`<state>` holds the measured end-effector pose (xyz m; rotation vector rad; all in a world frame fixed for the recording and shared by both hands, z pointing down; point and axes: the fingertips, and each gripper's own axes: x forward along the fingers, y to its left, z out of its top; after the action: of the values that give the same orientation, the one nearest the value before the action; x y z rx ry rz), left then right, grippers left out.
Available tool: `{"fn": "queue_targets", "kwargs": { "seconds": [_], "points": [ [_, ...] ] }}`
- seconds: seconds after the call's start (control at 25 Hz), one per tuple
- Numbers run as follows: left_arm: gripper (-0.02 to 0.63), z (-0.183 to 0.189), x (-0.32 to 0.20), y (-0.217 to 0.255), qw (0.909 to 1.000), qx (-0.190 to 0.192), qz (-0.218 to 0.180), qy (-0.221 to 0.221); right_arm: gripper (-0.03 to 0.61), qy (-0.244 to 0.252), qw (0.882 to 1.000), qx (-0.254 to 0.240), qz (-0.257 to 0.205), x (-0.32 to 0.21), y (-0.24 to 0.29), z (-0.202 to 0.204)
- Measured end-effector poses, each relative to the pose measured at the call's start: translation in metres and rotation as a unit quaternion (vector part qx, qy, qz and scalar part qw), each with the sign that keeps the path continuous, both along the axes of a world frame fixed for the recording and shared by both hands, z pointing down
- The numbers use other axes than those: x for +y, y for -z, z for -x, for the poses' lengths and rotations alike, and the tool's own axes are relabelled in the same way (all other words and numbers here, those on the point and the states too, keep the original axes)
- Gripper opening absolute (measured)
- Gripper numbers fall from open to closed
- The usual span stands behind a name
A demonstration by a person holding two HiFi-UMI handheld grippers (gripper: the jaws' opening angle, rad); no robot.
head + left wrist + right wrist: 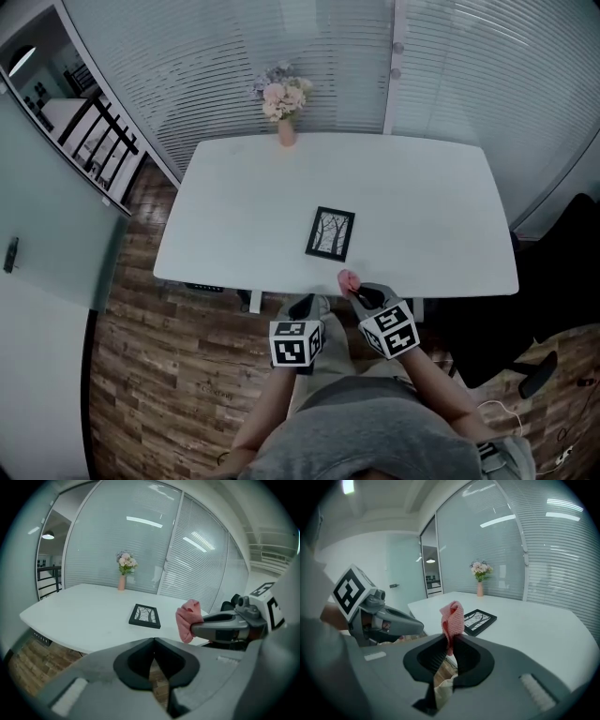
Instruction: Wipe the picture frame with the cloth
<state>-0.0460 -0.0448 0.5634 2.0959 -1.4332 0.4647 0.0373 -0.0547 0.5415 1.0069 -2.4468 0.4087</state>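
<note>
A black picture frame (330,233) with a tree print lies flat on the white table (244,206), near its front edge; it also shows as the frame (145,616) and the frame (477,620). My right gripper (359,292) is shut on a pink cloth (348,279), held just off the table's front edge, short of the frame. The cloth (453,621) sticks up from the closed jaws, and appears as the cloth (187,625) in the left gripper view. My left gripper (302,307) is shut and holds nothing, below the table edge beside the right one.
A pink vase of flowers (284,106) stands at the table's far edge. Glass walls with blinds run behind. A dark chair (572,272) sits to the right, wooden floor below.
</note>
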Motion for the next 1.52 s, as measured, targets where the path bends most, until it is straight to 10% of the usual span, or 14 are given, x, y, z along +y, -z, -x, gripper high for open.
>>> {"fn": "queue_targets", "kwargs": {
  "seconds": [1.52],
  "points": [
    [0.002, -0.013, 0.035, 0.019, 0.9995, 0.019, -0.023, -0.013, 0.032, 0.005, 0.999, -0.042, -0.025, 0.030, 0.021, 0.001]
  ]
}}
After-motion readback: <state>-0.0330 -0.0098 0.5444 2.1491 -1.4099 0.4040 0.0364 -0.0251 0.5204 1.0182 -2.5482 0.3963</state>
